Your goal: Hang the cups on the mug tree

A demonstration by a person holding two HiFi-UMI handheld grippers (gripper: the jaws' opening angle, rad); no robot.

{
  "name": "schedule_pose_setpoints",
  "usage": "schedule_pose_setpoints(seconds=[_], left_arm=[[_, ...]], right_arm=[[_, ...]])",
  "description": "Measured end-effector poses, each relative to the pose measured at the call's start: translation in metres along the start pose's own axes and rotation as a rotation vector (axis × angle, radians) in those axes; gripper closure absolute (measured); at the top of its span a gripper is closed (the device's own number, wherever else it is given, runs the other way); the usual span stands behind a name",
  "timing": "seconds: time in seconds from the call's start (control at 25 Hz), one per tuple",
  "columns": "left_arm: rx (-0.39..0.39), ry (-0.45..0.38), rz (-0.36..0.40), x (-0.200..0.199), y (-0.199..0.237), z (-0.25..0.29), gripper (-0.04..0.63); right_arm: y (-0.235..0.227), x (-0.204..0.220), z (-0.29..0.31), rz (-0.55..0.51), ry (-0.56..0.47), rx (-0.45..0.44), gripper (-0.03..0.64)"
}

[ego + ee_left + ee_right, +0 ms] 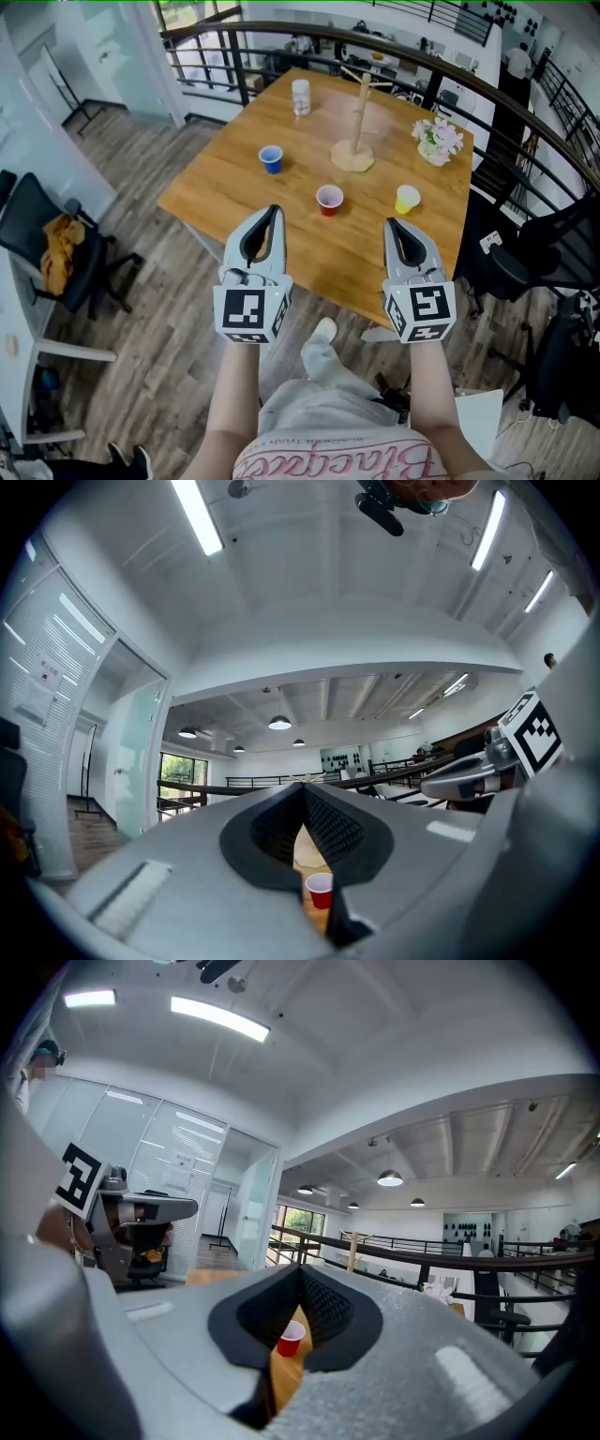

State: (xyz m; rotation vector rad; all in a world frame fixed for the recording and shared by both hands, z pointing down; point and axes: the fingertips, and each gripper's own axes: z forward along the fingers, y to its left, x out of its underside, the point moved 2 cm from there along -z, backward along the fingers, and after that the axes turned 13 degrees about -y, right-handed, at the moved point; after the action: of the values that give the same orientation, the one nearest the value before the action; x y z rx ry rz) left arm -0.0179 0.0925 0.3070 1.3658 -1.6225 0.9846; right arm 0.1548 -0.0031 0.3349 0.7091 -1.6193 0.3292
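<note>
Cups stand loose on the wooden table (234, 192), none in either tool: the left gripper (274, 208) and right gripper (390, 223) hover over its near edge, jaws pinched together and empty. Just ahead, between them, is the red cup (329, 200), with the yellow cup (407, 199) to its right and the blue cup (271, 158) farther back left. Behind stands the mug tree (357, 122), flowers (437, 139) beside it

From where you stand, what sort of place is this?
Probably an open-plan office on an upper floor: a curved black railing edges the space, a wheeled office chair stands on the wood floor, and glass-walled rooms show behind.
</note>
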Motion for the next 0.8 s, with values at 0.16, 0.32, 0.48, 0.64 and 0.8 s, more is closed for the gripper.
schedule_pose_setpoints(seconds=[0.16,0.32,0.48,0.64,0.8], left_arm=[[-0.001,0.0,0.007,0.01,0.016,0.025,0.584],[0.004,0.003,0.009,0.021,0.033,0.057,0.584],[0.017,0.003,0.013,0.031,0.048,0.091,0.584],[0.031,0.011,0.016,0.043,0.062,0.127,0.584],[0.053,0.021,0.02,0.056,0.069,0.163,0.584]], right_arm=[[-0.009,0.005,0.027,0.005,-0.008,0.004,0.615],[-0.021,0.011,0.059,0.01,-0.008,0.015,0.614],[-0.036,0.015,0.092,0.014,-0.013,0.031,0.614],[-0.052,0.02,0.122,0.021,-0.016,0.047,0.614],[-0.073,0.028,0.149,0.042,-0.018,0.071,0.614]])
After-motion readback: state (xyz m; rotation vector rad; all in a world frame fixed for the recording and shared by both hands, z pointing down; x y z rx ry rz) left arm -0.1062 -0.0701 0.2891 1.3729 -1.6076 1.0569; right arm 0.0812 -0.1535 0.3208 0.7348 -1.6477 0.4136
